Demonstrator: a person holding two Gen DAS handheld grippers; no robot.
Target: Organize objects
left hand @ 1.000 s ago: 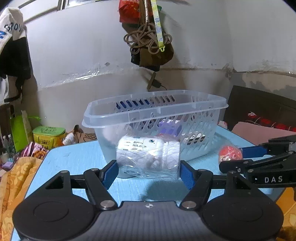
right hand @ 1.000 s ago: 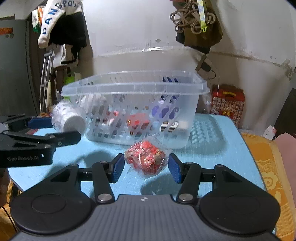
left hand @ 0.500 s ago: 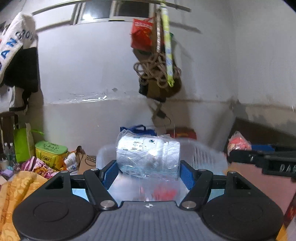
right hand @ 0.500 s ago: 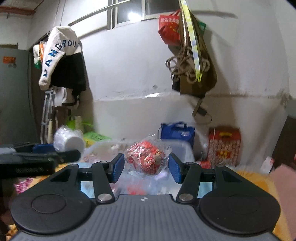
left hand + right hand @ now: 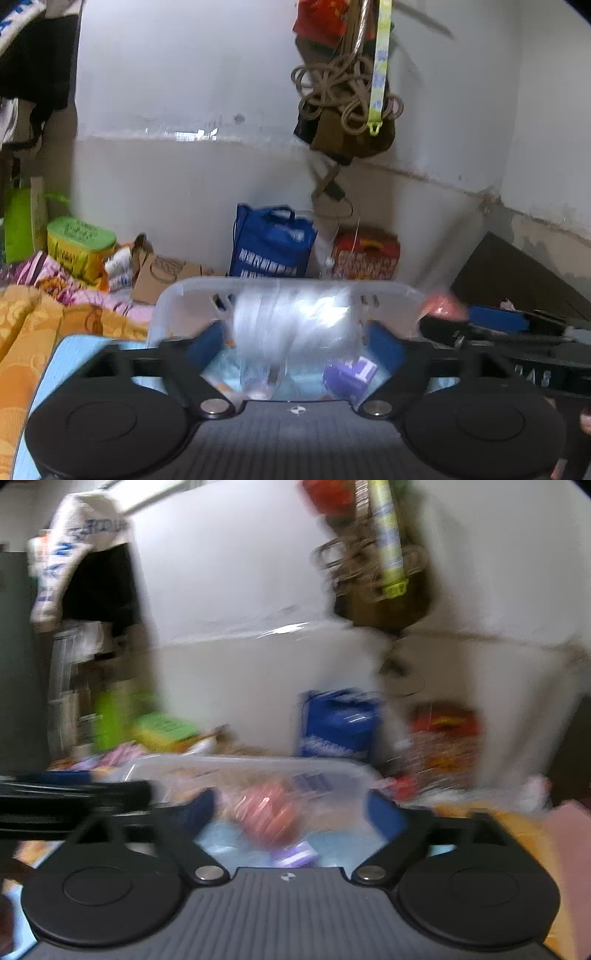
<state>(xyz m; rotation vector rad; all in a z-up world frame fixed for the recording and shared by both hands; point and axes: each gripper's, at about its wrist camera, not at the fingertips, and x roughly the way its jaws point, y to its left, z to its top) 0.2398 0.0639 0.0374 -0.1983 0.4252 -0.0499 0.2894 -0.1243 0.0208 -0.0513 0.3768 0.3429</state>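
Both grippers hover over the clear plastic basket [image 5: 184, 295] on the blue table. My left gripper [image 5: 295, 341] is open; the clear bag of white cups [image 5: 291, 328] is blurred between its spread fingers, falling into the basket. My right gripper [image 5: 293, 810] is open too; the red snack bag [image 5: 266, 812] is loose and blurred between its fingers, over the basket [image 5: 332, 771]. A purple packet [image 5: 349, 374] lies inside the basket. The right gripper's fingers [image 5: 495, 321] show at the right of the left wrist view.
A blue bag [image 5: 269, 243] and a red box [image 5: 365, 254] stand against the wall behind the basket. A green tin [image 5: 79, 240] and orange cloth [image 5: 33, 325] lie to the left. A rope bundle [image 5: 347, 92] hangs above.
Both grippers rose from the table to above the basket and tilted down. Both have opened, and the cup bag and the red snack bag have come loose from the fingers.
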